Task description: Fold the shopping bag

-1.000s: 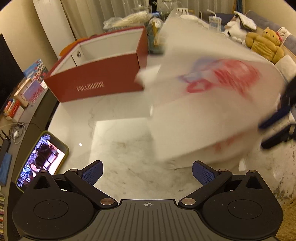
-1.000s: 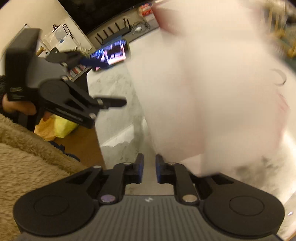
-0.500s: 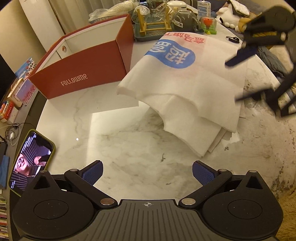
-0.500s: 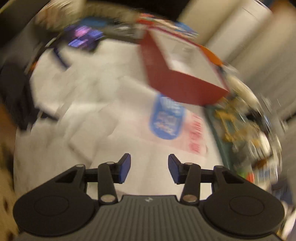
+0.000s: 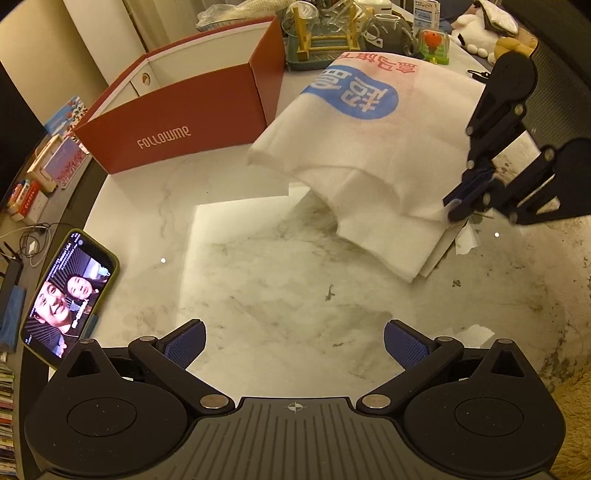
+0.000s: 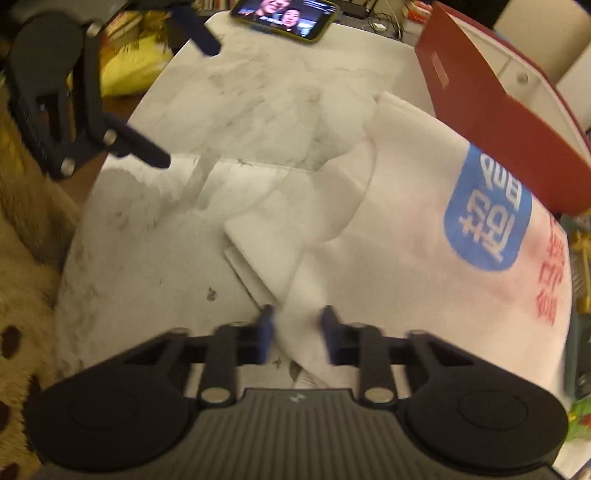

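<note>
A white non-woven shopping bag with a blue logo and red lettering lies folded over on the marble table, handles toward me. It also fills the right wrist view. My left gripper is open and empty, low over bare marble in front of the bag. My right gripper is open, its jaws on either side of the bag's near edge. It shows at the bag's right edge in the left wrist view. The left gripper appears at upper left in the right wrist view.
A red open box stands at the back left, beside the bag. A phone with a lit screen lies at the table's left edge. A dish rack with glassware and plush toys sit behind the bag.
The bag has come down from the air and now lies on the table. My right gripper opened, swung round, and now sits at the bag's near edge with narrower jaws.
</note>
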A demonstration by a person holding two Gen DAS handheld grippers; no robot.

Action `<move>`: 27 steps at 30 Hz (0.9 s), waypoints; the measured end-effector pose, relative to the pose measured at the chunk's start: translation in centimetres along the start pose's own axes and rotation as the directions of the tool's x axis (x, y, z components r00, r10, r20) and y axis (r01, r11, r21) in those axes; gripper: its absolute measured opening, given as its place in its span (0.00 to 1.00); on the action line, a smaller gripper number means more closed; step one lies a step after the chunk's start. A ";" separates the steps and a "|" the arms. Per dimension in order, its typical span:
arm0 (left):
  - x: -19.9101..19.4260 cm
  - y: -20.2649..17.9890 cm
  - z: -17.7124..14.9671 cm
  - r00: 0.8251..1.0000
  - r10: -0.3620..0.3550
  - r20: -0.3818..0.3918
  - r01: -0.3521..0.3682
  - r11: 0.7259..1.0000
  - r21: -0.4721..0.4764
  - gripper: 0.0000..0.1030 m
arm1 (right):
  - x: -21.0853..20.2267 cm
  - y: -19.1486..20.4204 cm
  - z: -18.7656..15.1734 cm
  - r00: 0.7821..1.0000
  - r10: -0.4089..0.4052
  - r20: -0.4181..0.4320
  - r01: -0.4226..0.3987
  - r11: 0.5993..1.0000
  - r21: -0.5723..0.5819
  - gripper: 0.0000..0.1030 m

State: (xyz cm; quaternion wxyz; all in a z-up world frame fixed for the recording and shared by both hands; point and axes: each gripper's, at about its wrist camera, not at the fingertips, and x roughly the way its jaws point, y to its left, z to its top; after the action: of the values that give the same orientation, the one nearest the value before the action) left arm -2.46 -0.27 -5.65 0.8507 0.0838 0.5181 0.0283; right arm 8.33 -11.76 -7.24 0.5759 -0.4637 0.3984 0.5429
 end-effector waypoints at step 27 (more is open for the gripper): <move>-2.3 0.0 2.4 0.983 -0.003 0.182 -0.034 0.979 0.200 1.00 | -26.7 3.6 2.4 0.806 -0.483 0.343 0.370 0.862 0.346 0.59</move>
State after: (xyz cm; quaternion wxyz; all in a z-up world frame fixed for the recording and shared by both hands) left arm -1.40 -0.81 -2.61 0.8811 0.1762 0.4381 -0.0257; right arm 2.13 -16.37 18.71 0.8114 -0.3343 0.2183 0.4269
